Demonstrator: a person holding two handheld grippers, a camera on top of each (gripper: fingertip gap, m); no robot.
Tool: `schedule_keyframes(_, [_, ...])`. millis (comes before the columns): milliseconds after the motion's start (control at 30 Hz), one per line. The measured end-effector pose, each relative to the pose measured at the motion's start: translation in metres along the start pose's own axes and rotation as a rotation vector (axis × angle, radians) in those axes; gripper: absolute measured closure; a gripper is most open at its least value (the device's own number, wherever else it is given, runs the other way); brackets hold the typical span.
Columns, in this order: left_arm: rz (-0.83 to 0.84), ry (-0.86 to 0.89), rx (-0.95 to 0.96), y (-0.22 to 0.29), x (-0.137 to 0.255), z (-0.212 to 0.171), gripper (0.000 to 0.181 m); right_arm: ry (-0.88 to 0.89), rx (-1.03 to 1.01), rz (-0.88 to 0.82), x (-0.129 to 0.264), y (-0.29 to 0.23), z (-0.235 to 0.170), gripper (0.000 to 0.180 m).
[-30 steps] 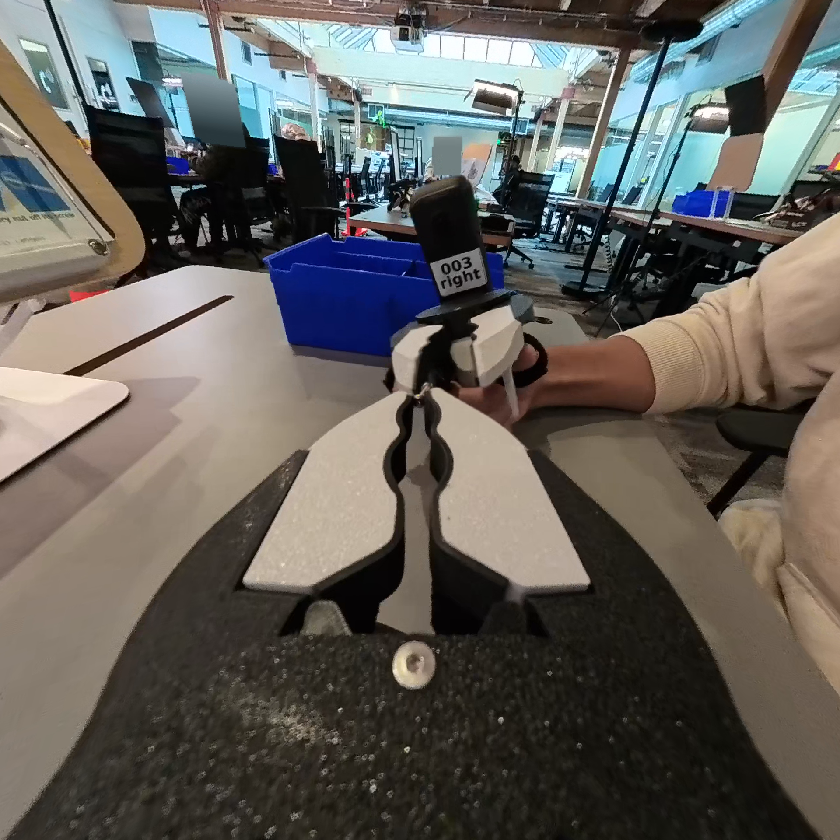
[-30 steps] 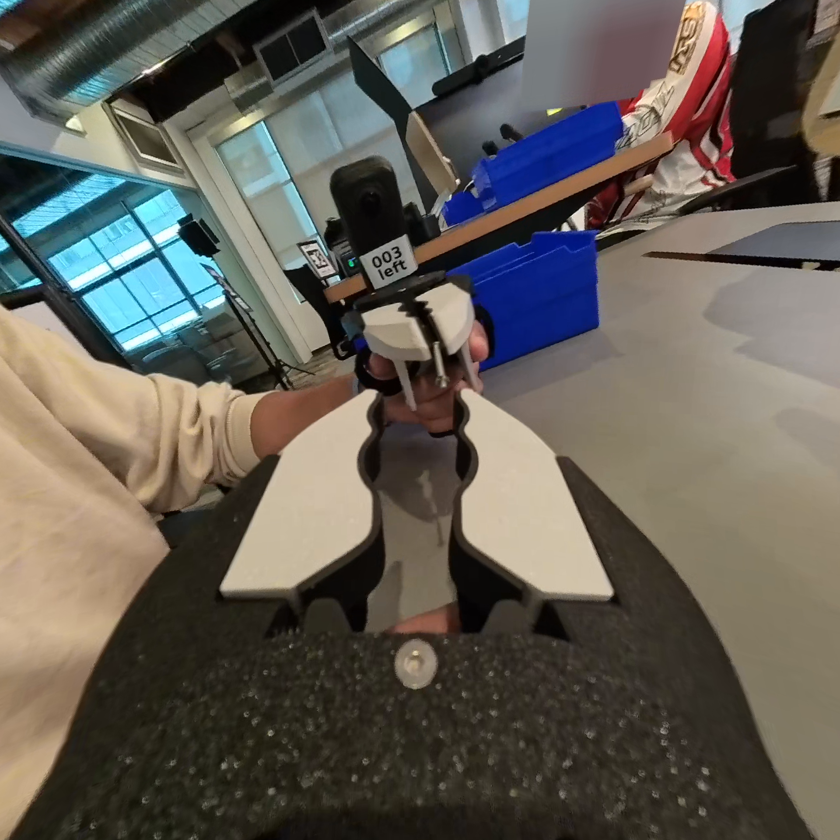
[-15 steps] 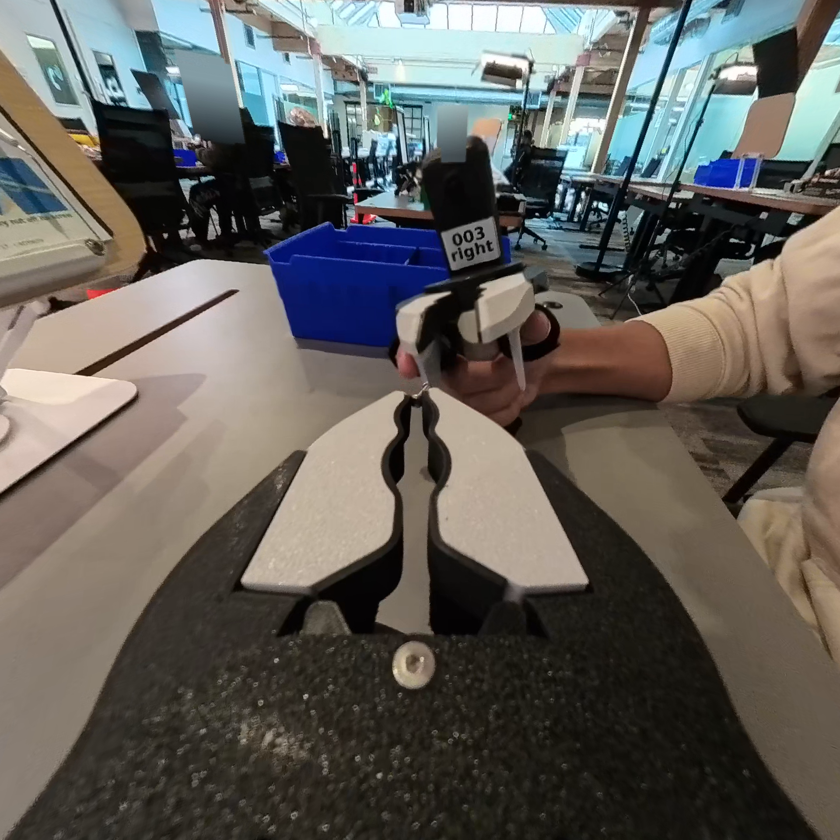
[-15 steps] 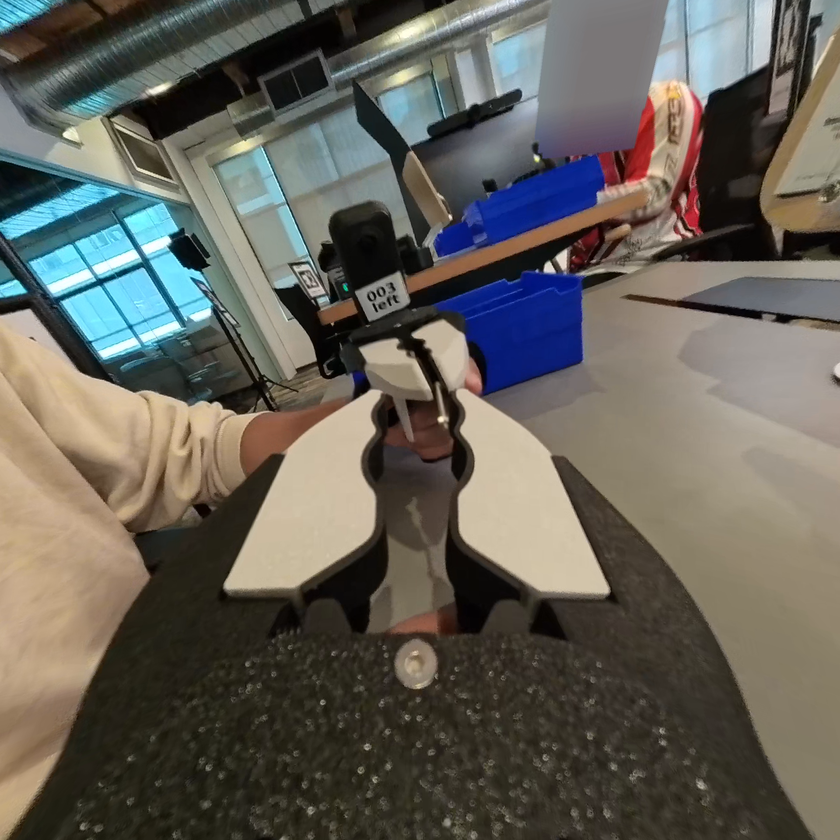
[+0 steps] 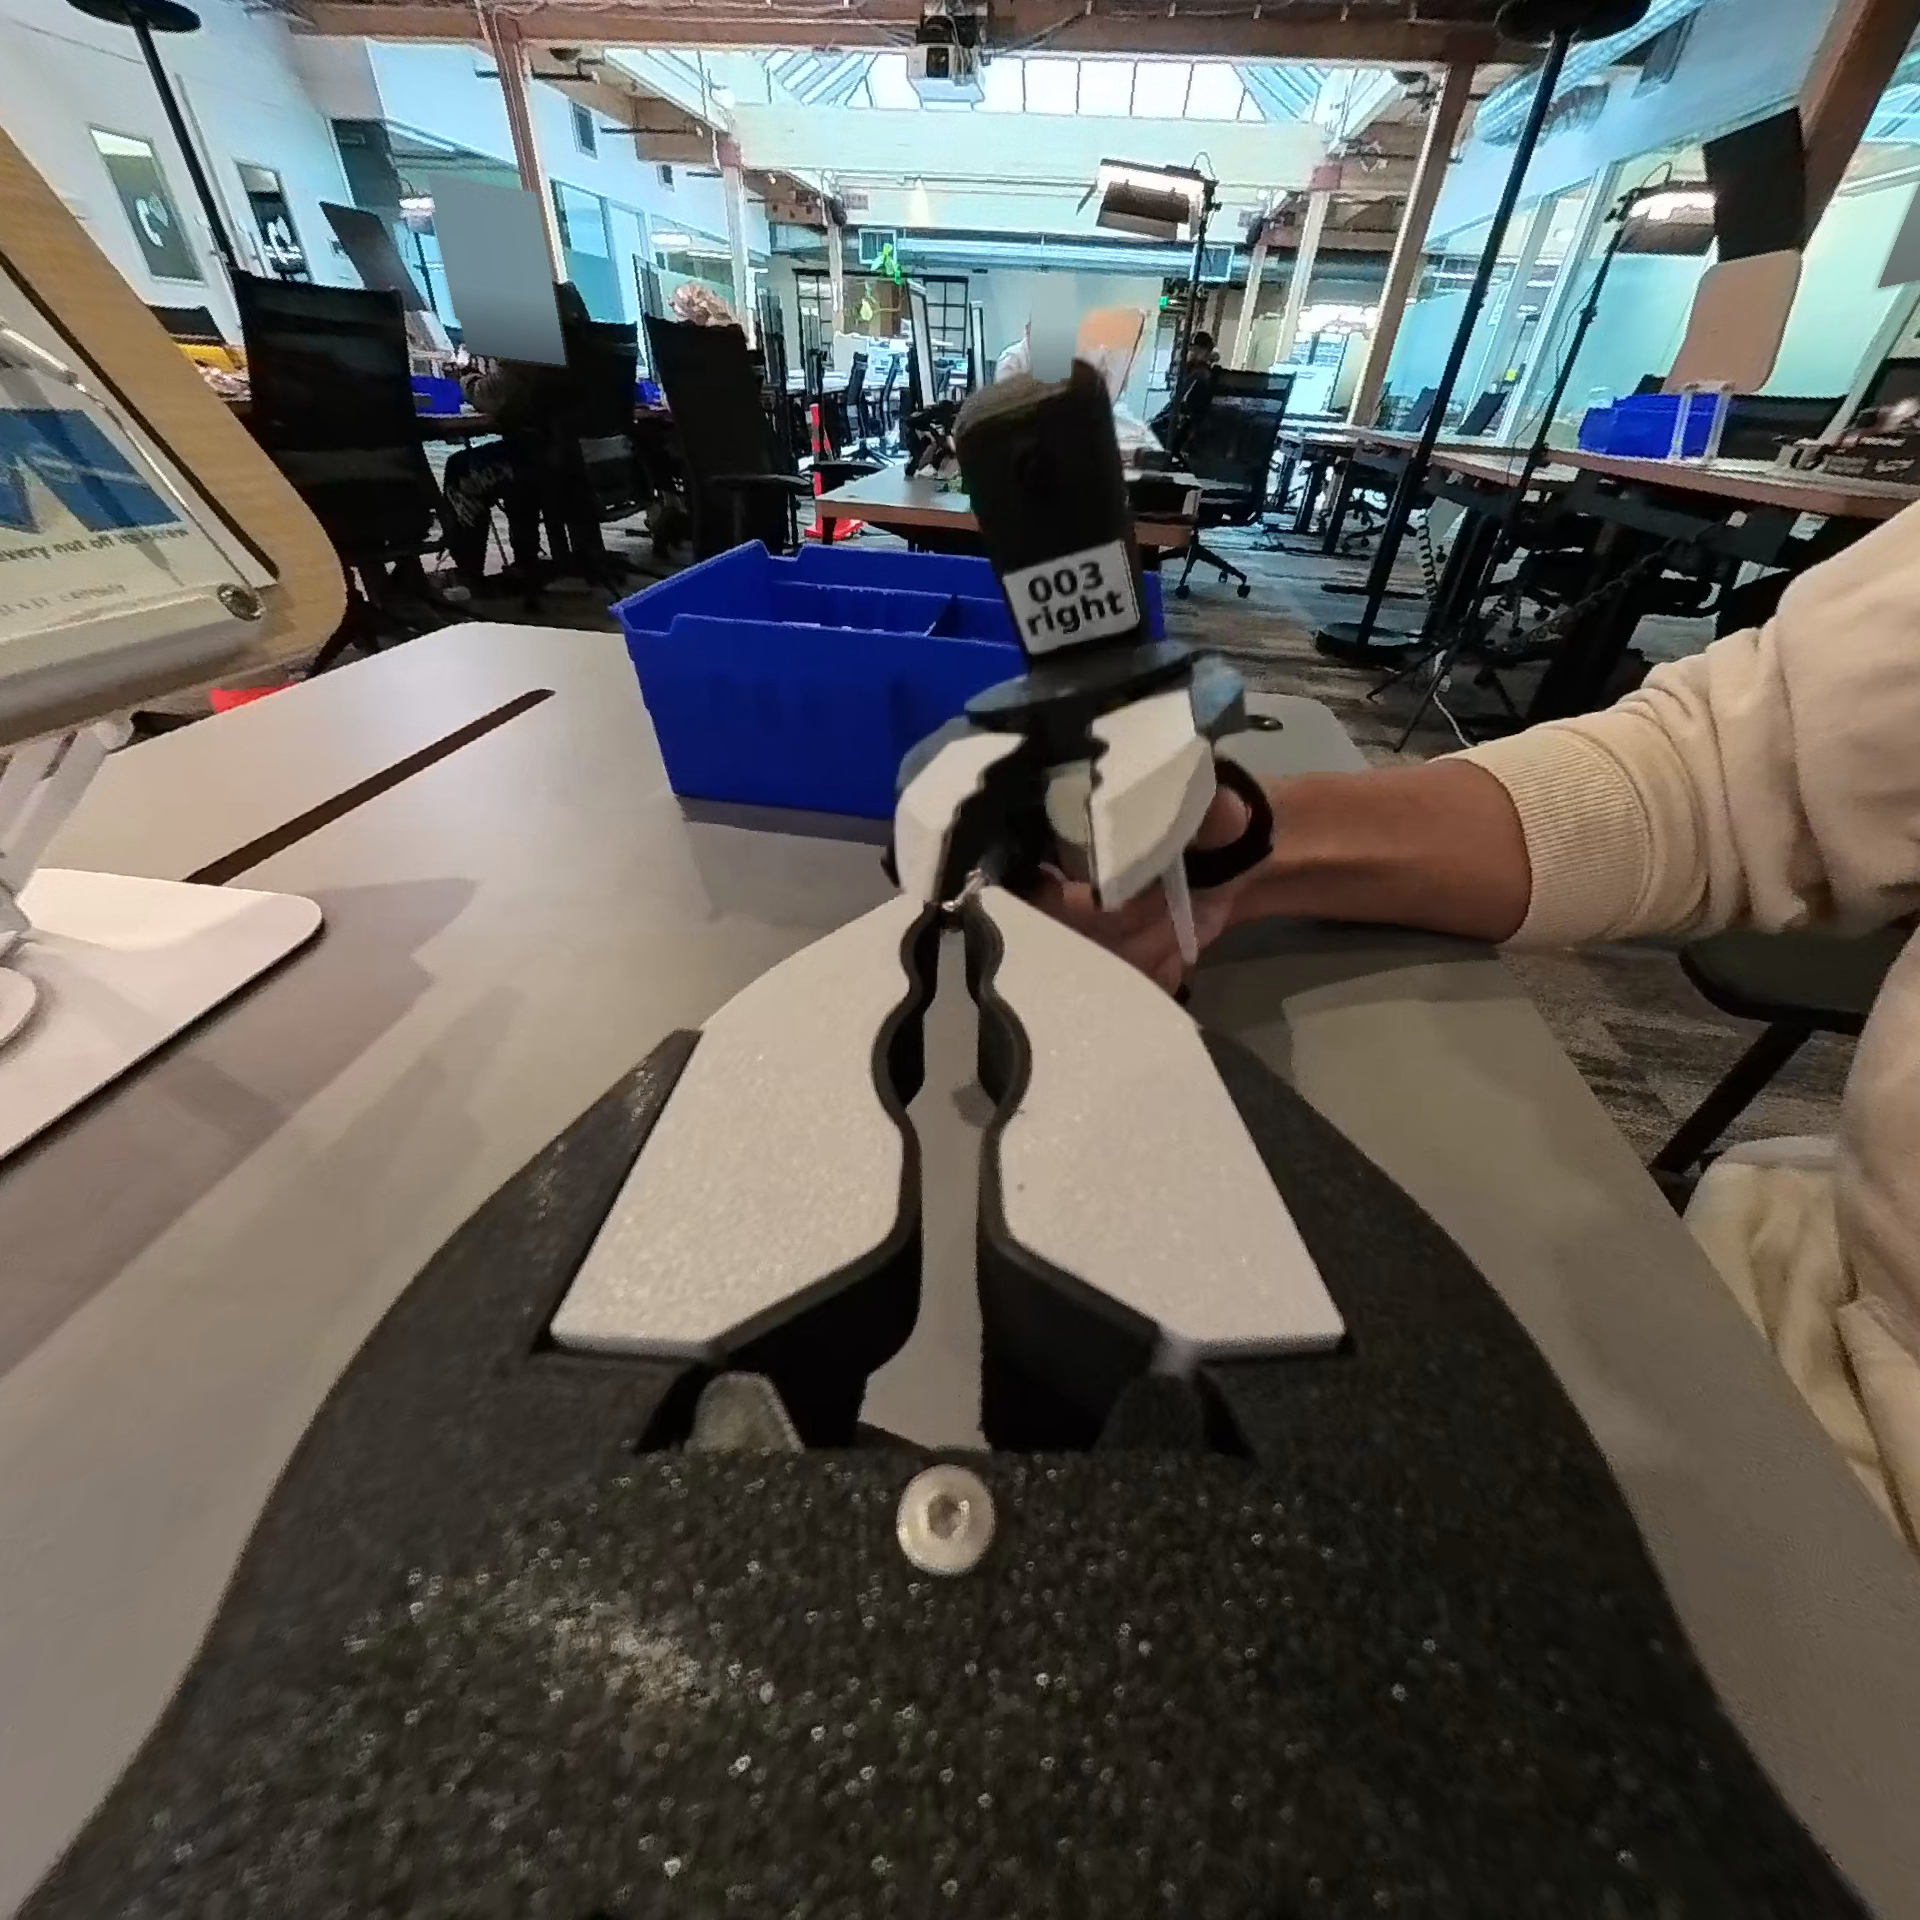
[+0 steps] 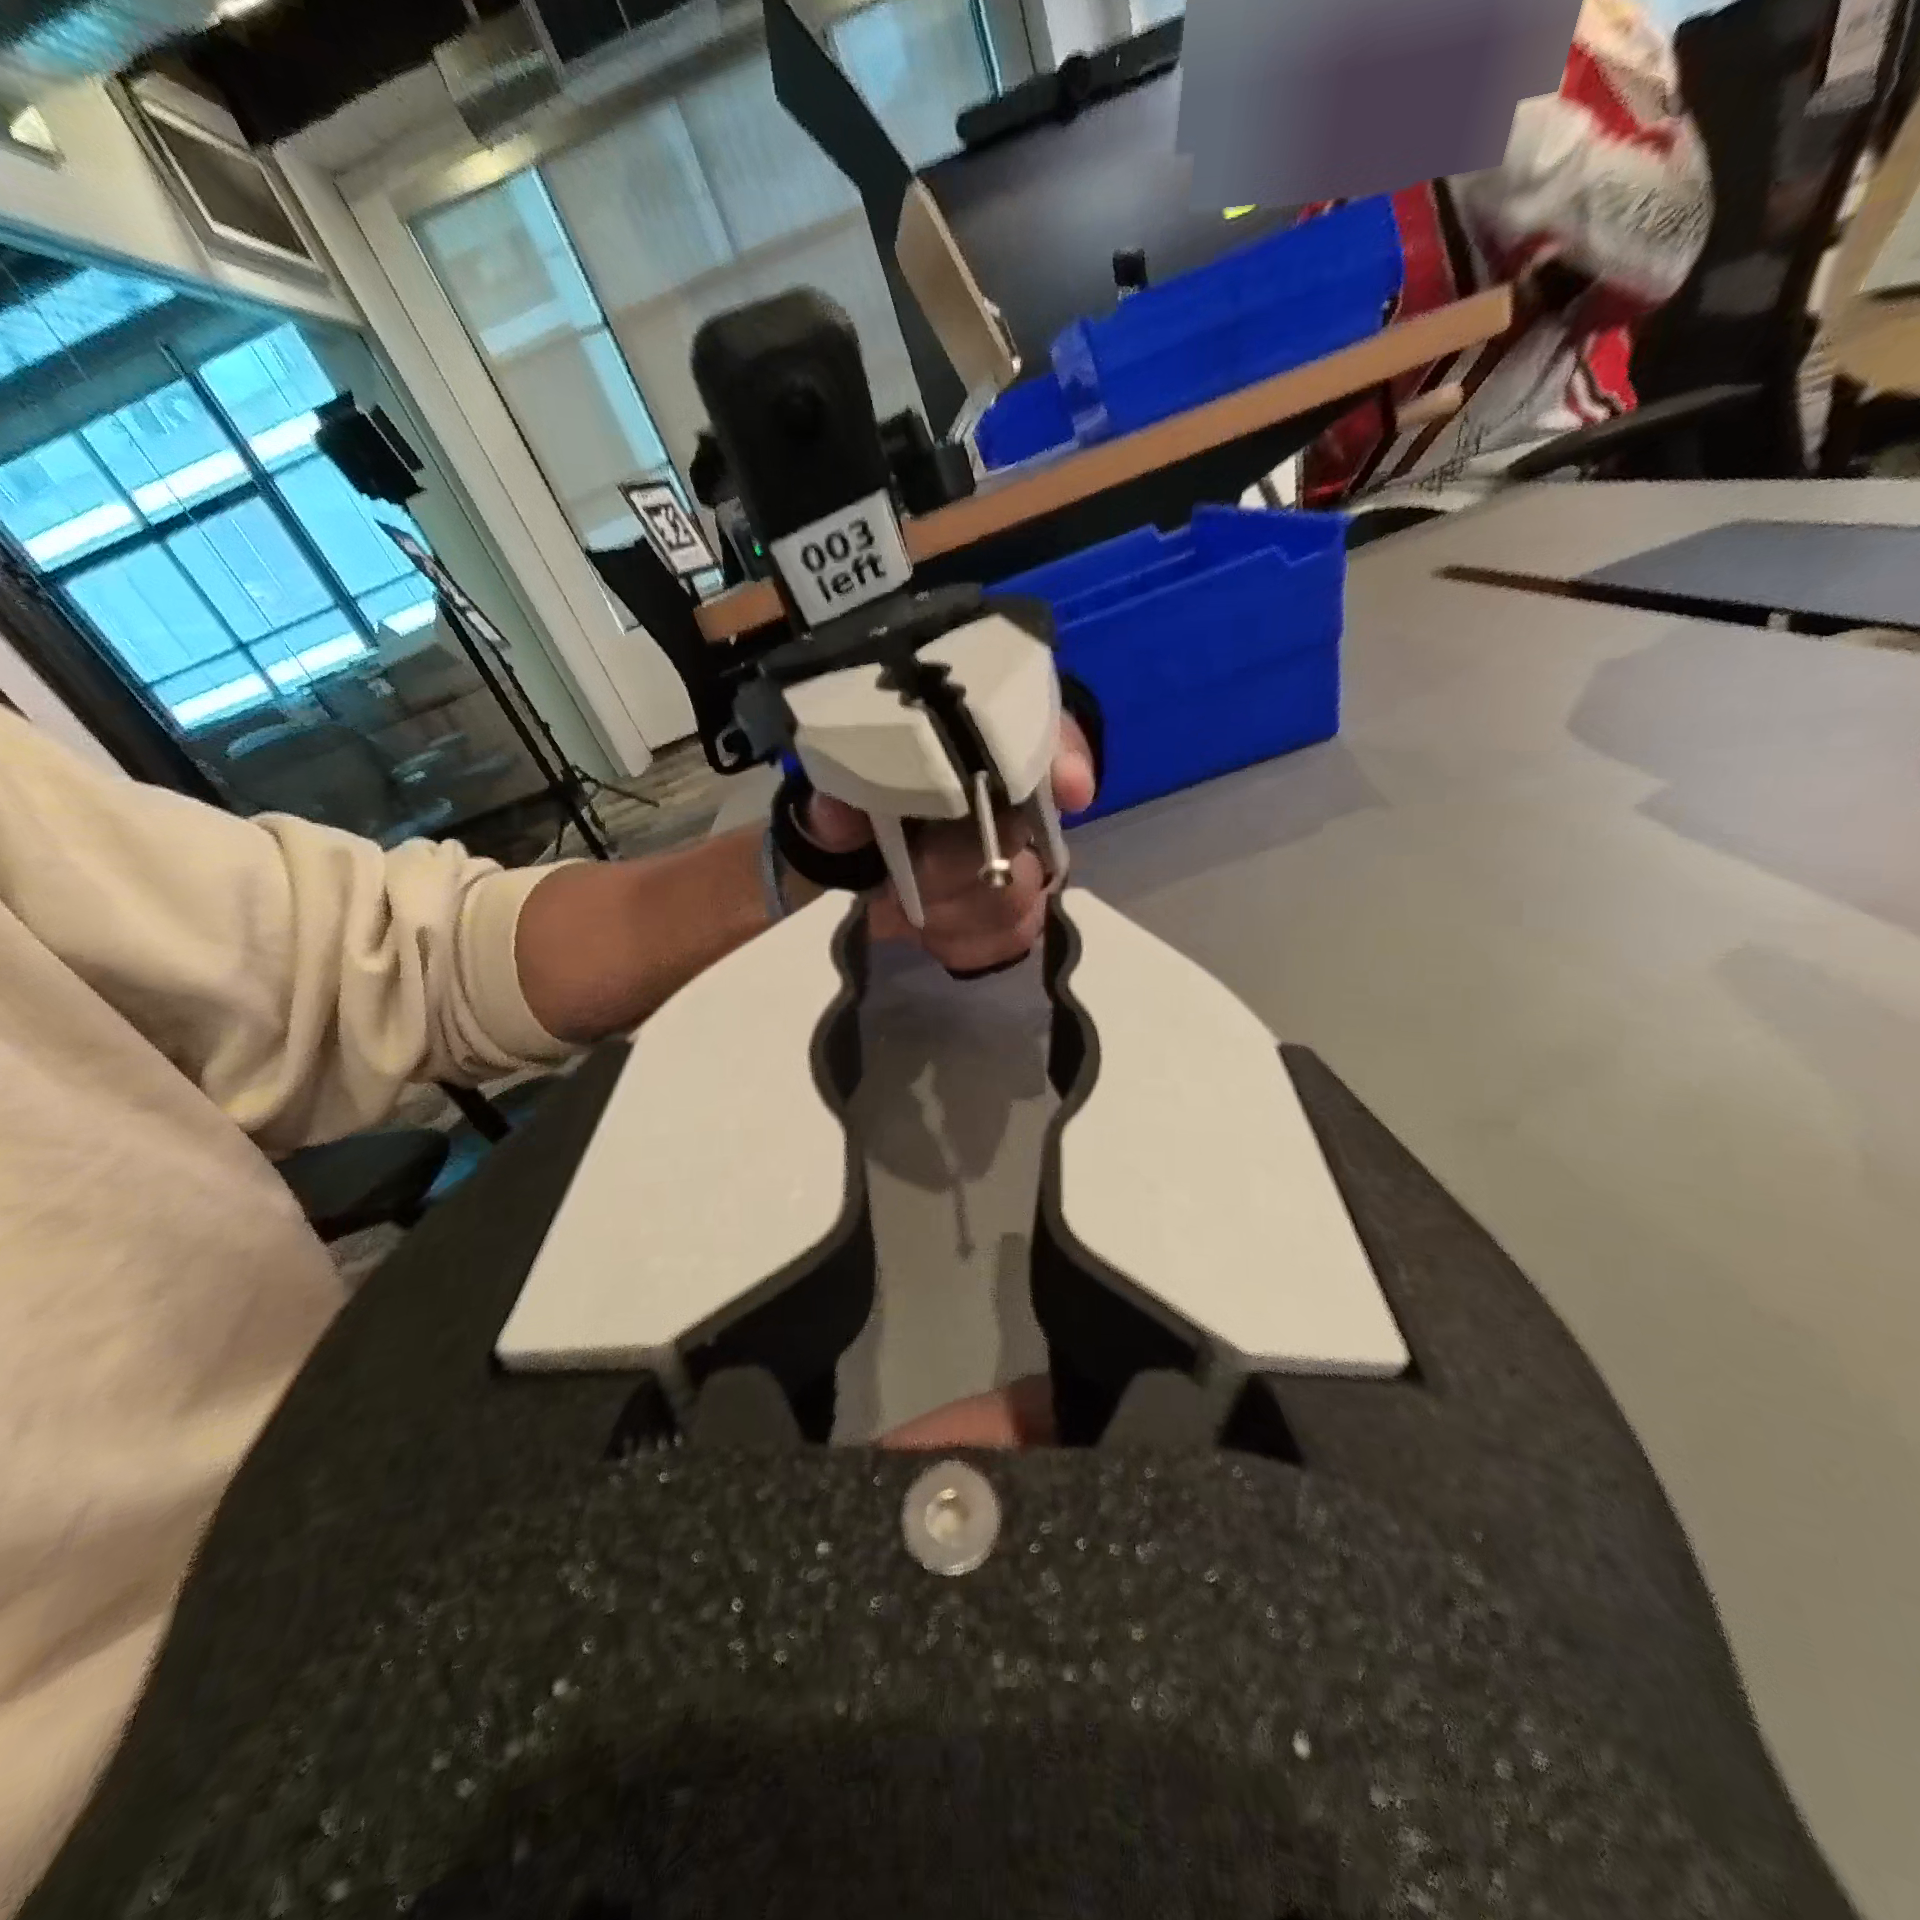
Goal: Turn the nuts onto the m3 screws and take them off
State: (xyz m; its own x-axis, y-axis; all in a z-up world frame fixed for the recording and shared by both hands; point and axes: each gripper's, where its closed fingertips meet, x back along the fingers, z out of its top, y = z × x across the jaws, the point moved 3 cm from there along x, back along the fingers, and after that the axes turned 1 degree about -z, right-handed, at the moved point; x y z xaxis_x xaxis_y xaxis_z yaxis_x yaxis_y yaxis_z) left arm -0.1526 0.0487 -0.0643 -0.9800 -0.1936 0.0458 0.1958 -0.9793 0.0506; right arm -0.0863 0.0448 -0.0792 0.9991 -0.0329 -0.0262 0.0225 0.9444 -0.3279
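Observation:
My left gripper (image 5: 951,920) is shut on a thin metal screw (image 5: 966,896) at its fingertips. In the right wrist view the left gripper (image 6: 935,727) faces me. The screw (image 6: 990,831) sticks out of its jaws towards me, with a small wider end at its tip. My right gripper (image 6: 951,920) is open and I see nothing between its fingers. Its tips are just short of the screw's end. In the left wrist view the right gripper (image 5: 1049,821) stands right in front of the screw, held by a hand. I cannot make out a separate nut.
A blue bin (image 5: 831,707) stands on the grey table (image 5: 468,831) behind both grippers; it also shows in the right wrist view (image 6: 1195,644). A white stand base (image 5: 125,966) lies at the left. The person's cream sleeve (image 5: 1714,748) is at the right. My left and right fingertips are right by each other.
Both grippers shifted a little while facing each other. The screw stays in the left gripper, and its end now sits slightly beyond my right fingertips. The right gripper stays open.

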Motion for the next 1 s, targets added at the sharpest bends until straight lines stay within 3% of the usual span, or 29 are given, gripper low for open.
schedule_keyframes(233, [0.004, -0.031, -0.011, 0.0, -0.001, -0.005, 0.177, 0.085, 0.02, 0.006, 0.008, -0.004, 0.016, 0.151])
schedule_keyframes(433, [0.001, -0.006, -0.003, 0.0, 0.0, 0.0, 0.177, -0.008, 0.002, 0.017, -0.002, -0.003, 0.0, 0.149])
schedule_keyframes(600, [0.013, -0.027, -0.01, -0.002, 0.0, -0.004, 0.177, 0.087, 0.007, 0.03, 0.006, -0.007, 0.015, 0.15])
schedule_keyframes(800, [0.003, -0.006, -0.002, 0.0, 0.0, -0.001, 0.177, -0.015, 0.007, 0.003, -0.001, -0.002, -0.001, 0.147])
schedule_keyframes(1000, [0.009, -0.041, -0.013, 0.0, -0.002, -0.007, 0.177, 0.11, 0.013, 0.017, 0.009, -0.006, 0.02, 0.15])
